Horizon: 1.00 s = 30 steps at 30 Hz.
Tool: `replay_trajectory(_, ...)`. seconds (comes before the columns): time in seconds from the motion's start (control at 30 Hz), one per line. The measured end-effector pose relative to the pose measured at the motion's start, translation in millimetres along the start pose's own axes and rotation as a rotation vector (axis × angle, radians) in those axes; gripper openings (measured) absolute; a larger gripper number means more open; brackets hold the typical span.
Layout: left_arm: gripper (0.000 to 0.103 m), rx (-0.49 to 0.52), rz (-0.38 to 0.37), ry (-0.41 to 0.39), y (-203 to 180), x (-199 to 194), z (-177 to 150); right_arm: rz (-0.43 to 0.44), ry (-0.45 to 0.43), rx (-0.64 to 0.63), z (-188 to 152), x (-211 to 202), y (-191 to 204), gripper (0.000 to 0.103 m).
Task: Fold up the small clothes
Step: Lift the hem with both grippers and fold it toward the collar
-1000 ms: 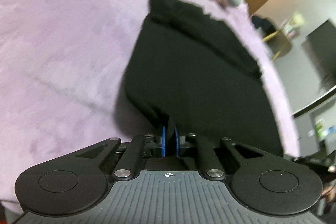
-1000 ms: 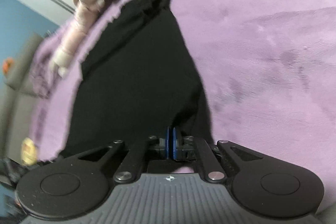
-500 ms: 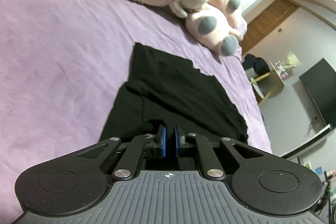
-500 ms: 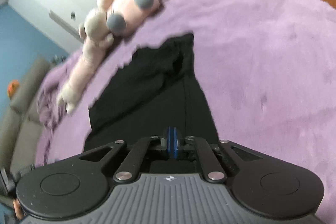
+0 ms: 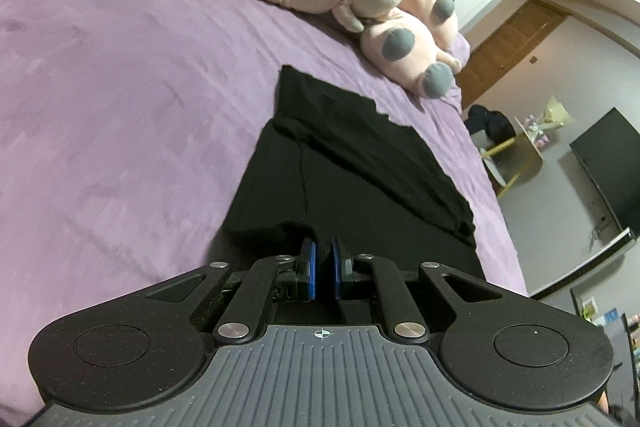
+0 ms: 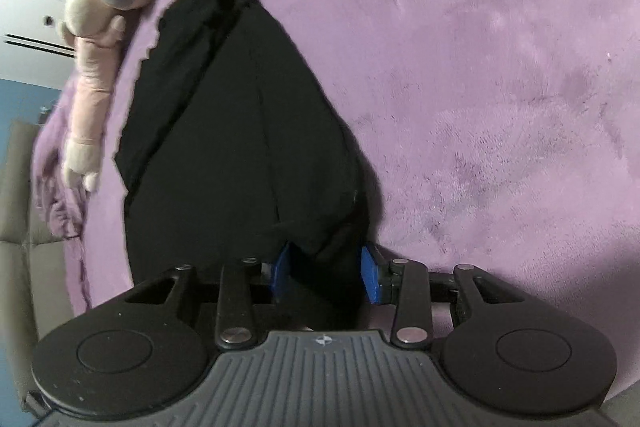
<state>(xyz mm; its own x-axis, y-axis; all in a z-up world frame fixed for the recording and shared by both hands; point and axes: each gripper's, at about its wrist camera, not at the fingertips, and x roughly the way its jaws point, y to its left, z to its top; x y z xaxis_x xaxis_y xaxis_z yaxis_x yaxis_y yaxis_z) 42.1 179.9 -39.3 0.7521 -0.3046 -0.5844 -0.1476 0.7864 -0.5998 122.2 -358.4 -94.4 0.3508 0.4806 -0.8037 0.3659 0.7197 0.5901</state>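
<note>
Black garment on purple bedspread: left gripper pinches hem for folding; right gripper, jaws just opening, straddles cloth unpressed.

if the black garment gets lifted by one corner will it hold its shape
Probably not. The black garment already sags and creases where the left tool pinches it, so it looks floppy. It seems thin and light, and would likely drag on the plush purple bedspread rather than slide.

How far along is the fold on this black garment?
Done: the black garment lies doubled over on the purple blanket. In hand: the left gripper pinches its near edge; the right gripper has just been opening, cloth loose between its jaws. Left: releasing and further folds.
</note>
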Motion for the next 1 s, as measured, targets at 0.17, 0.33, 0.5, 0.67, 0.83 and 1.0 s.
replay_trajectory(0.17, 0.010, 0.001, 0.000, 0.013, 5.2, -4.6, -5.0, 0.023, -0.002, 0.023, -2.3, 2.1, -9.6, 0.009)
replay_trajectory(0.33, 0.010, 0.016, -0.035, -0.014, -2.1, -6.8, 10.7, 0.191, -0.049, 0.036, 4.6, -14.4, -6.4, 0.008)
replay_trajectory(0.5, 0.010, 0.077, -0.018, -0.078, -20.5, 14.4, 57.7, 0.355, -0.180, 0.030, 42.0, -30.8, 22.2, 0.008)
replay_trajectory(0.67, 0.012, 0.060, 0.056, -0.104, -24.3, 59.4, 94.2, 0.299, -0.347, -0.142, 70.2, -24.1, 60.7, 0.019)
replay_trajectory(0.83, 0.042, 0.119, 0.104, -0.102, -9.7, 89.1, 95.9, 0.069, -0.472, -0.393, 80.9, -13.8, 83.7, 0.040)
replay_trajectory(1.0, 0.045, 0.235, 0.136, 0.009, 8.4, 109.1, 78.5, -0.149, -0.421, -0.719, 76.9, 16.5, 95.0, 0.040)
